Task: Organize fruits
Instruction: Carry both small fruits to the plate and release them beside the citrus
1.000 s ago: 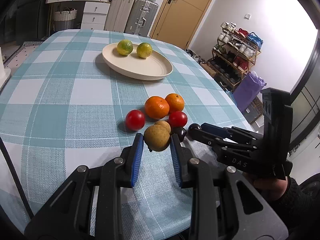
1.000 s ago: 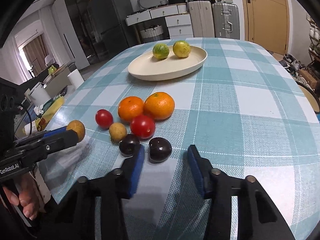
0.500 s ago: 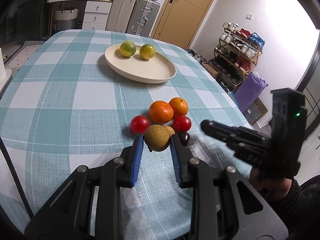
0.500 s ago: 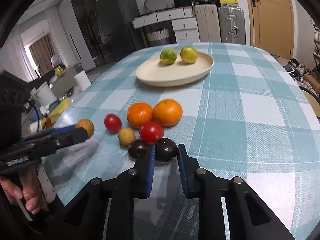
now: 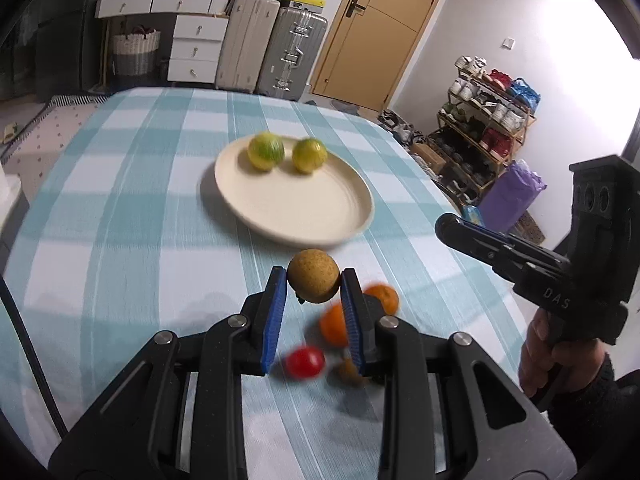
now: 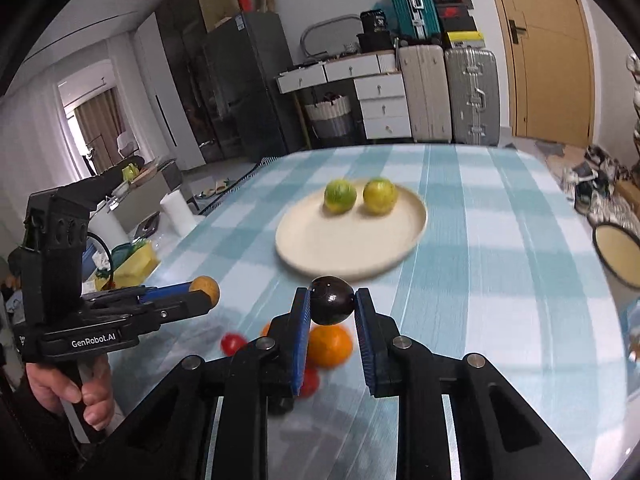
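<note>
Brown, firm longan (image 5: 314, 276) is sitting clamped in my left gripper (image 5: 313, 292); my right gripper (image 6: 331, 304) is squeezing a slick, bruisable plum (image 6: 332, 300) across its middle, both above the table (image 5: 120, 240), near the plate (image 5: 320, 220).

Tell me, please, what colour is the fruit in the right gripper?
Very dark purple, almost black, and glossy fruit; best seen in the right wrist view.

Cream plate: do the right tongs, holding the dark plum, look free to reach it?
Probably yes. The right tongs grip the dark plum above the table, the cream plate lies straight ahead, and its near half is bare.
</note>
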Demonstrator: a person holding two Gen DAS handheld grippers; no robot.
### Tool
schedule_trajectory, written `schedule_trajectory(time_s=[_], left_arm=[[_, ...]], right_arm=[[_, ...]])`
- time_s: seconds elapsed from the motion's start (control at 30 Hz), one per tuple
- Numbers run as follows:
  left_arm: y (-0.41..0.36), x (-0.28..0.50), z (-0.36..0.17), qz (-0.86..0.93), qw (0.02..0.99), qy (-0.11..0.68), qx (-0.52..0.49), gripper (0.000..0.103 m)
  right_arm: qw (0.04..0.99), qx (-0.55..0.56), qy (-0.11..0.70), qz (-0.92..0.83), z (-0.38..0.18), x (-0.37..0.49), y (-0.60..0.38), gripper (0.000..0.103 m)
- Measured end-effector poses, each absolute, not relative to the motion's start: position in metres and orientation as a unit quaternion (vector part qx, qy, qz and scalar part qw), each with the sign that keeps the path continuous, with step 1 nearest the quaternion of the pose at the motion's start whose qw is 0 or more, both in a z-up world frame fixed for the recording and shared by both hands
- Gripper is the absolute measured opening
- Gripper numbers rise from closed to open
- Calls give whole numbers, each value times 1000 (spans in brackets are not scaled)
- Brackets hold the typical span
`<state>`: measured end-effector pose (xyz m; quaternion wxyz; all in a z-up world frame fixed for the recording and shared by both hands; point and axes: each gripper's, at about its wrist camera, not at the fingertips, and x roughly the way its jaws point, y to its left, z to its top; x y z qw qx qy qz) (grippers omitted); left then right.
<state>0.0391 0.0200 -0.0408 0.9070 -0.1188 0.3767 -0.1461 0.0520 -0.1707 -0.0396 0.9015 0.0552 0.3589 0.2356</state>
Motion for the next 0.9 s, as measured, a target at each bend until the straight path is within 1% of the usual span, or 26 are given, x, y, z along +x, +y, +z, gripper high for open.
schedule_trajectory(time_s=[0.23,0.33,0.4,0.57,0.67,0.9], left_arm=[[5,94,-32,-155,904,386,-97,25],[-12,127,-37,-162,900,399,-69,25],[-19,149,-43,-161,895,411,-70,25],[-32,186,-56,-161,889,422,-71,25],[-30,206,-63,-160,883,433,-90,25],[-28,235,-78,-150,880,443,-83,25]], right_arm=[[898,47,363,243,-26,102,-160,23],[893,43,376,243,-28,125,-152,23],[894,38,379,236,-30,137,-148,23],[888,68,398,221,-44,175,-149,23],[878,110,415,212,-56,200,-155,23],[868,122,437,201,-80,230,-161,23]])
